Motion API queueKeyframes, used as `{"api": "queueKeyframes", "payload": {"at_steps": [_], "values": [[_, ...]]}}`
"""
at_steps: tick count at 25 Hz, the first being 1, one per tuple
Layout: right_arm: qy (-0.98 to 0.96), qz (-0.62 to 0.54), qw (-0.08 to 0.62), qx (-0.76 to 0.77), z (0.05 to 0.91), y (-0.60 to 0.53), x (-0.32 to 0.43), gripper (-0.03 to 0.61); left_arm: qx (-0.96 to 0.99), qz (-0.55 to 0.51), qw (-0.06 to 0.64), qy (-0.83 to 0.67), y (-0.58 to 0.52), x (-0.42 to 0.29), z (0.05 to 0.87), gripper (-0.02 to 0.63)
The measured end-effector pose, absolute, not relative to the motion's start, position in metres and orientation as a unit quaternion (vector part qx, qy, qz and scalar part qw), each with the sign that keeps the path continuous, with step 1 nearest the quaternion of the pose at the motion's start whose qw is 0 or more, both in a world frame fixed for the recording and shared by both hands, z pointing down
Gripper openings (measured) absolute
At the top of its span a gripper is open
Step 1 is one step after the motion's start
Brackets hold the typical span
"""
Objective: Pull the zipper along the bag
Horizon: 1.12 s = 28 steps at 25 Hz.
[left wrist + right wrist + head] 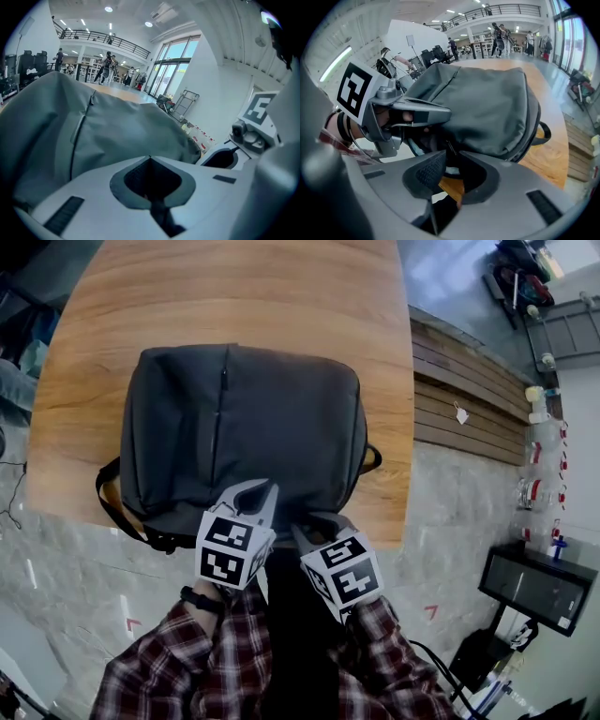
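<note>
A dark grey backpack (244, 418) lies flat on the wooden table (234, 296), with a closed front zipper line (223, 390) running down its face. Both grippers are at its near end. My left gripper (262, 491) (150, 158) is shut, its tips pinching the bag's fabric (117, 131) at that end. My right gripper (314, 524) (450, 153) is just to its right, at the bag's edge. Its jaws stand a little apart, with a thin dark zipper pull (451, 147) between the tips. The left gripper (447, 112) shows side-on in the right gripper view.
The table's near edge runs just under the bag, and a strap loop (373, 459) sticks out on the bag's right. A slatted wooden bench (469, 399) lies right of the table. A black box (534, 587) stands on the floor. Plaid sleeves (187, 662) fill the bottom.
</note>
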State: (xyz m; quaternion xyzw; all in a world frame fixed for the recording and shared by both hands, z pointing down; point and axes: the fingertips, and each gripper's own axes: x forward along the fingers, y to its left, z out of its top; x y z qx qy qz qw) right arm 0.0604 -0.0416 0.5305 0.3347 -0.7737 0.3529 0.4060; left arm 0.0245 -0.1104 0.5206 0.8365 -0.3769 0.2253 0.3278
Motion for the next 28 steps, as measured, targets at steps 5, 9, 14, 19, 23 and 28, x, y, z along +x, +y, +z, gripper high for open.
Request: {"api": "queueKeyframes", "payload": {"at_steps": [5, 9, 14, 19, 23, 28], "values": [[-0.764, 0.385, 0.412, 0.314, 0.532, -0.046, 0.059, 0.074, 0.835, 0.226, 0.331, -0.377, -0.11, 0.025, 0.524, 0.008], [-0.762, 0.364, 0.439, 0.309, 0.536, -0.047, 0.052, 0.074, 0.835, 0.225, 0.331, -0.378, -0.11, 0.024, 0.524, 0.008], [-0.745, 0.333, 0.491, 0.305, 0.545, -0.05, 0.042, 0.074, 0.835, 0.227, 0.332, -0.375, -0.11, 0.026, 0.525, 0.008], [-0.743, 0.353, 0.466, 0.327, 0.545, -0.054, 0.043, 0.06, 0.835, 0.229, 0.33, -0.376, -0.111, 0.025, 0.525, 0.008], [-0.752, 0.38, 0.422, 0.334, 0.544, -0.051, 0.044, 0.017, 0.833, 0.241, 0.321, -0.38, -0.109, 0.027, 0.529, 0.008], [-0.748, 0.379, 0.434, 0.33, 0.543, -0.056, 0.042, 0.017, 0.824, 0.25, 0.333, -0.383, -0.113, 0.026, 0.533, 0.008]]}}
